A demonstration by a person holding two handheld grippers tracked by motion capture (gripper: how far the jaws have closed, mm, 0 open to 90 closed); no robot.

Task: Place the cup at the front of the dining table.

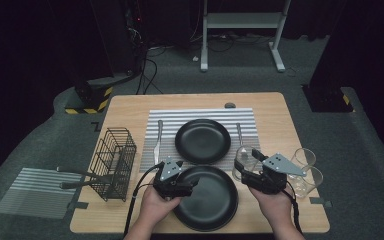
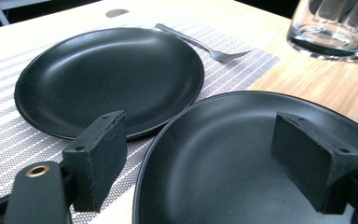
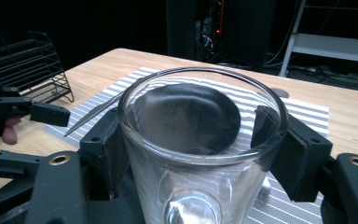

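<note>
Two black plates lie on the table: the far plate [image 1: 202,141] on a striped placemat [image 1: 165,120], the near plate [image 1: 215,205] on bare wood in front of it. My left gripper [image 1: 192,185] hovers open at the near plate's left rim. In the left gripper view its jaws stand wide apart over the near plate [image 2: 242,158], holding nothing. My right gripper [image 1: 243,169] is shut on a clear drinking glass [image 1: 243,157], upright at the near plate's right. In the right gripper view both jaws press the glass [image 3: 196,186] just under its rim.
A knife [image 1: 158,142] lies left of the far plate and a fork [image 1: 239,134] right of it. A black wire basket [image 1: 112,162] with utensil handles stands at the left edge. Two more glasses [image 1: 307,170] stand at the right edge.
</note>
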